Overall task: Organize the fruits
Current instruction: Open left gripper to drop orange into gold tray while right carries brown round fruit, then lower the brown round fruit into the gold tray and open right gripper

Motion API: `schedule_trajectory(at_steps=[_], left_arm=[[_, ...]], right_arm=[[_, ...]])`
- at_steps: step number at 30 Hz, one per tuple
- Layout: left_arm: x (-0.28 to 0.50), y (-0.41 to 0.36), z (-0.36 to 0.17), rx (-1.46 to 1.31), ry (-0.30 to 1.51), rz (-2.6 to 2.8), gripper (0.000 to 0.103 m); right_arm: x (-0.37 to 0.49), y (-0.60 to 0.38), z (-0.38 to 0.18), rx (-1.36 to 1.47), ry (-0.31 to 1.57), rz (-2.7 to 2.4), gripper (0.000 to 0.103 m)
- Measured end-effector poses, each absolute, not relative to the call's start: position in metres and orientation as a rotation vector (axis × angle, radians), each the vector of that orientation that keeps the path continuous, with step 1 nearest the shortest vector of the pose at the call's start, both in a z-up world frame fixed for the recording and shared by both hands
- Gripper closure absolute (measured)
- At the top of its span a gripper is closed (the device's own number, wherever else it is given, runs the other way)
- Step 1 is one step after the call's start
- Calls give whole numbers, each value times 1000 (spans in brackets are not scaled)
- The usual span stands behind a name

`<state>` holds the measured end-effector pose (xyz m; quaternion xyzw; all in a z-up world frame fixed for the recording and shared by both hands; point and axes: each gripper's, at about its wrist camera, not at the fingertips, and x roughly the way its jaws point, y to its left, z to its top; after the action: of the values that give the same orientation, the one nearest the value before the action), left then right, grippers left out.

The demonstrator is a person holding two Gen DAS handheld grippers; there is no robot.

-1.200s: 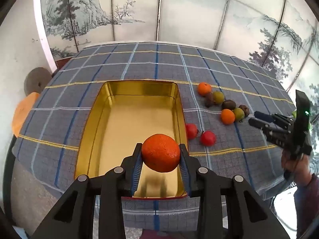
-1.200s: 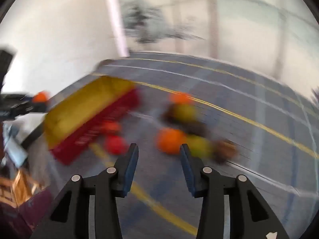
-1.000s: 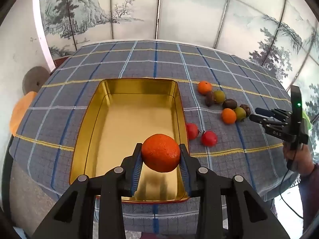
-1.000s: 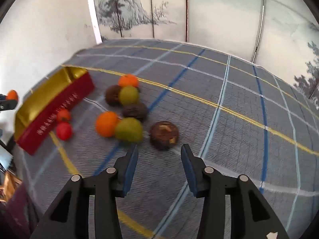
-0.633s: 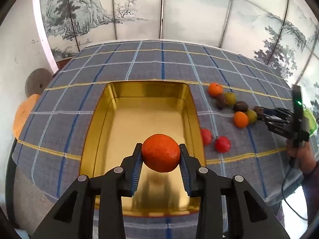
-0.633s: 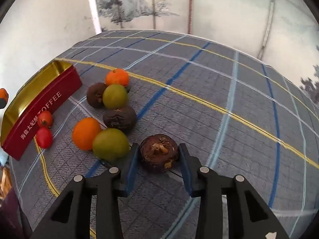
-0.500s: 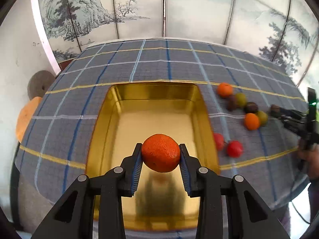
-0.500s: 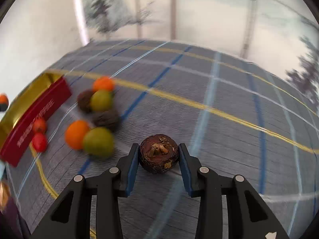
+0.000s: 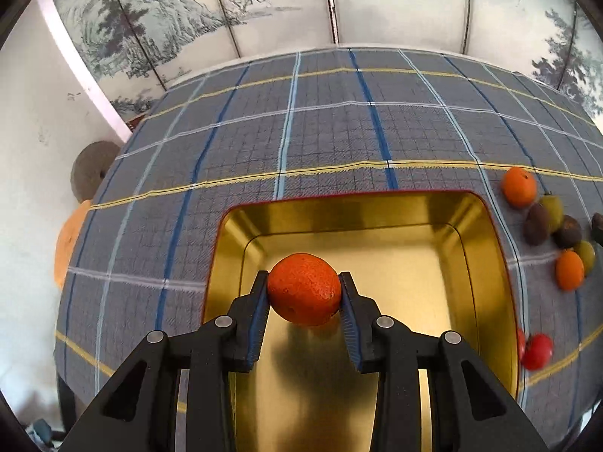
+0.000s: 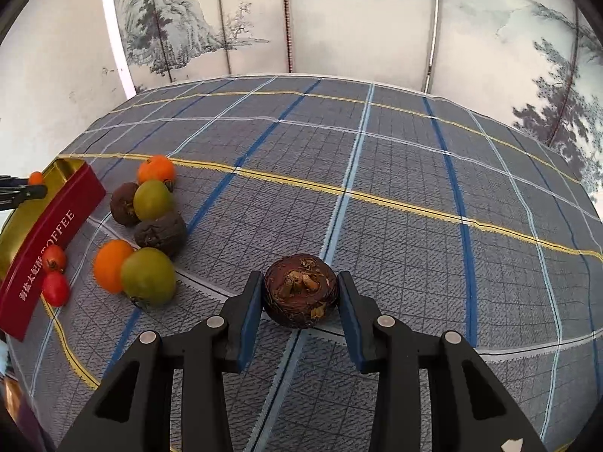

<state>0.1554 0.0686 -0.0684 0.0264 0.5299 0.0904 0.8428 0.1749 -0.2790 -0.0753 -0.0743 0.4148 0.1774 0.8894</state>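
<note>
My left gripper (image 9: 304, 289) is shut on an orange tangerine (image 9: 303, 288), held just above the inside of the gold tin (image 9: 486, 275) with red outer walls. In the right wrist view my right gripper (image 10: 300, 297) is shut on a dark brown round fruit (image 10: 300, 296), lifted slightly over the checked cloth. The same tin (image 10: 56, 226) shows at the far left there, with the left gripper's tangerine (image 10: 35, 178) over it. Loose fruit lies beside the tin: two oranges (image 10: 155, 169) (image 10: 111, 264), two green fruits (image 10: 152, 199) (image 10: 147, 276), two dark brown ones (image 10: 161, 233) (image 10: 124, 203), two small red ones (image 10: 55, 288).
A blue-grey checked tablecloth (image 10: 377, 188) covers the round table. A painted folding screen (image 10: 339, 19) stands behind it. In the left wrist view a grey disc (image 9: 92, 171) and an orange round object (image 9: 69, 241) sit beyond the table's left edge.
My left gripper carried the tangerine forward and lower over the tin. My right gripper moved onto the dark brown fruit, closed on it and lifted it off the cloth.
</note>
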Motion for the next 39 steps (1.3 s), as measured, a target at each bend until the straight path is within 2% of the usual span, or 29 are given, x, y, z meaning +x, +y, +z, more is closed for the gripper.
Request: schedule_trajectory(at_steps=[5,6,9,10,15,19,28,39], left_arm=[[174,75,-73,85,1141,211,65],[177,77,-73,85,1142,211,61],[174,78,-72,95,1103,237,36],[174,79,-69,94,1093,232,34],[161,74,-45,91,1038,252,32],[124,57,-21,78,957,271,28],[60,27,13,63,848,359,27],[12,21,9,33,829,416,26]], right_arm=[[179,-287,-76,-113,872,357,67],[179,-287,-77,-112,874,357,67],[180,-287,-77,-128,870,355,67],[180,-286,-78,-132,871,355,67],[180,-285,-78,-120,873,348,67],[181,-287,-78,-105,874,342,67],[180,-285,-78,-116,874,332,67],[176,-285,-79,-98,904,320,67]])
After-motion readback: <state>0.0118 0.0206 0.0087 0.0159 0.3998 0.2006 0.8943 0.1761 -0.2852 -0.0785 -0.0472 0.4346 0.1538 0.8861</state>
